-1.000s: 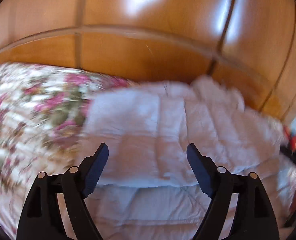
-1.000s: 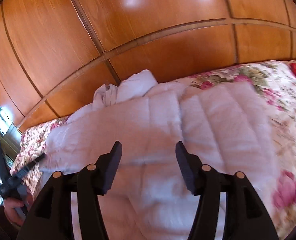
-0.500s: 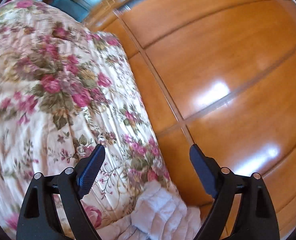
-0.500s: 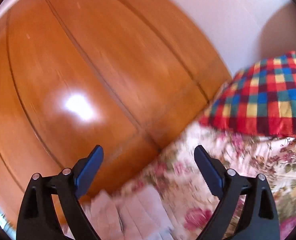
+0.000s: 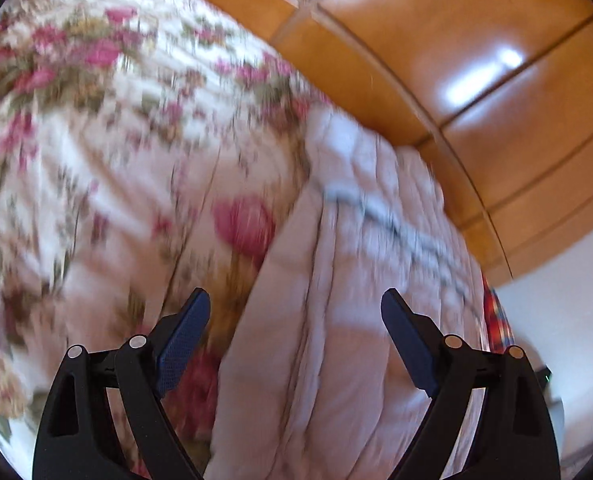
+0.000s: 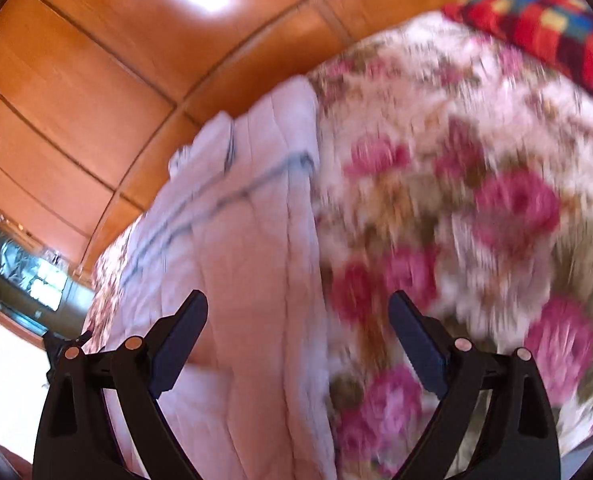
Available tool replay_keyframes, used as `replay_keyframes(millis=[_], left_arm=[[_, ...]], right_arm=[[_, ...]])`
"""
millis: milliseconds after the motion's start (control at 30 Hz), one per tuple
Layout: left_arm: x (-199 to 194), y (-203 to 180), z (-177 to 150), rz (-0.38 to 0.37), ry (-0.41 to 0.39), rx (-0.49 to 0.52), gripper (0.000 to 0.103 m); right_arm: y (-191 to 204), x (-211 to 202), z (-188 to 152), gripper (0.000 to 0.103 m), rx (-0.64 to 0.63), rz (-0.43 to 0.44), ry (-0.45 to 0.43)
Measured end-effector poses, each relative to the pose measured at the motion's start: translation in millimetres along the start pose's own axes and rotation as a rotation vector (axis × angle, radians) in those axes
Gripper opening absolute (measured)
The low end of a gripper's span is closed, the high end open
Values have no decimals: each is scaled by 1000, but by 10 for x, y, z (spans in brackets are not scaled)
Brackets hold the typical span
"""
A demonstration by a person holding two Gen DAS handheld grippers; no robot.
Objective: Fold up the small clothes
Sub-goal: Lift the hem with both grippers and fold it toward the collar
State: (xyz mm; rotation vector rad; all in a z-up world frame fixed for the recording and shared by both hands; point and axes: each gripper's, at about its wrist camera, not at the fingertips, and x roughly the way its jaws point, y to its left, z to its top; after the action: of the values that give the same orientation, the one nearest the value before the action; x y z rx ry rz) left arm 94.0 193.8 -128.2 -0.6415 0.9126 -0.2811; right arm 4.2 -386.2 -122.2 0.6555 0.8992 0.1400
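Note:
A pale pink quilted garment (image 5: pixel 360 288) lies flat on a floral bedspread (image 5: pixel 96 152), with a grey zipper line running along it. My left gripper (image 5: pixel 296 320) hovers over the garment's left edge, wide open, nothing between its fingers. In the right wrist view the same garment (image 6: pixel 248 264) stretches from the bottom to the upper middle. My right gripper (image 6: pixel 298 324) hangs over its right edge where it meets the floral bedspread (image 6: pixel 476 208), also wide open and empty. Both views are blurred by motion.
Glossy wooden wardrobe panels (image 5: pixel 476 60) stand right behind the bed. A red checked pillow (image 6: pixel 552 28) lies at the bed's far right. A dark cabinet with a window reflection (image 6: pixel 20 276) shows at the left of the right wrist view.
Both grippers swung outward off the garment's middle, turned toward the wardrobe, then tipped back down over the garment's left and right edges. The right jaws widened; the left stayed wide.

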Motion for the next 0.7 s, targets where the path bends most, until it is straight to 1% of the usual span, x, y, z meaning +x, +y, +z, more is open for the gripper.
replay_keyframes(millis=[67,100,133,233,367,467,567,667,700], left_arm=[[-16,73,-110,-6,43,15,86],[-37,107,-184,-14,60,27,86],[-85,124,-258,-30,70,36,86],[-181,154,-388,-71,86,44,86],[-242,107,-556,-126,135,56,86],[-264,32,-678,-143,168,89,86],[-266,-46,-766,-165,195,100,86],[-249,-159,-881,-160,229,140,86],[-255,-196,-926,-155,242,166,86]], right_arm=[[-67,-34,-110,91,12,29,21],[-111,-49,-177,88,21,49,30],[-150,-69,-232,85,31,63,34],[-188,-139,-345,81,40,106,37],[-92,-166,-518,80,12,183,81],[-7,-179,-638,80,-25,211,112],[30,-186,-750,80,-48,243,135],[26,-180,-825,80,-37,287,155],[12,-173,-853,80,-25,315,167]])
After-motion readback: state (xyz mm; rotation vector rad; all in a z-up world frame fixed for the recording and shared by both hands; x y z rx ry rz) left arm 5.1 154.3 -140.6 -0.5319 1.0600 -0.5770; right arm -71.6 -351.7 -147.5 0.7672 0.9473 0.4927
